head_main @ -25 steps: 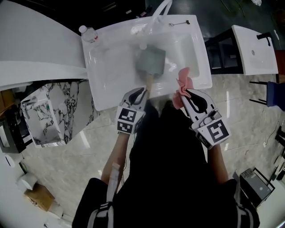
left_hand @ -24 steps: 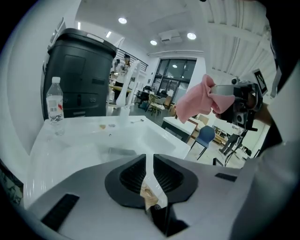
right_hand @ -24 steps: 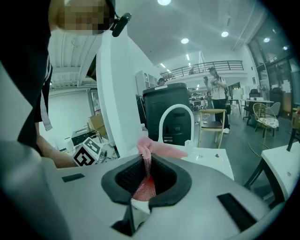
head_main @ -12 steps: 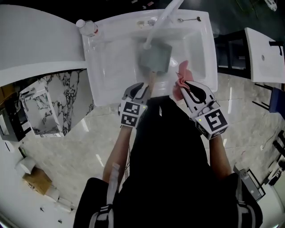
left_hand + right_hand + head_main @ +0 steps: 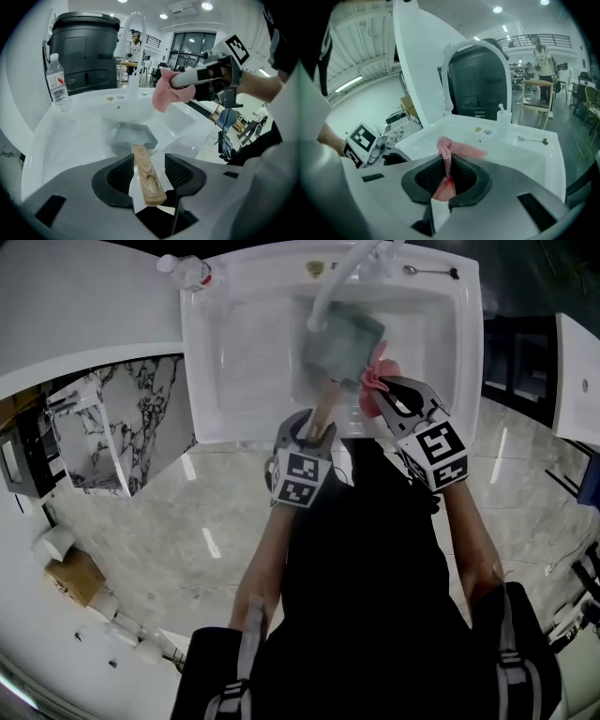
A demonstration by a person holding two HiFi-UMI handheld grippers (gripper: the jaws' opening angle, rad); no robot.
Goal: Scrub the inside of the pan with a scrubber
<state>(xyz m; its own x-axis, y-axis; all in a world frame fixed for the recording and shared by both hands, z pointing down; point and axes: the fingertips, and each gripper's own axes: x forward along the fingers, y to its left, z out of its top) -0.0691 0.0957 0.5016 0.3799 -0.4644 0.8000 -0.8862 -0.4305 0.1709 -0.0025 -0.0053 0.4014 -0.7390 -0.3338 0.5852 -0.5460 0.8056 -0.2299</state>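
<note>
One pan (image 5: 342,345) in the sink (image 5: 211,381), one scrubber (image 5: 377,379), two grippers.
Left gripper (image 5: 312,424) jaws are opening, loose round the pan's wooden handle (image 5: 145,173). The right gripper (image 5: 384,390) pinches the scrubber over the sink. Its view, not the left's, shows one spoon (image 5: 532,139).

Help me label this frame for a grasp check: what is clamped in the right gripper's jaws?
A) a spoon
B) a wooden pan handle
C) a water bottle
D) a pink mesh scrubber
D: the right gripper has its jaws closed on the pink mesh scrubber, which sticks up between them.
</note>
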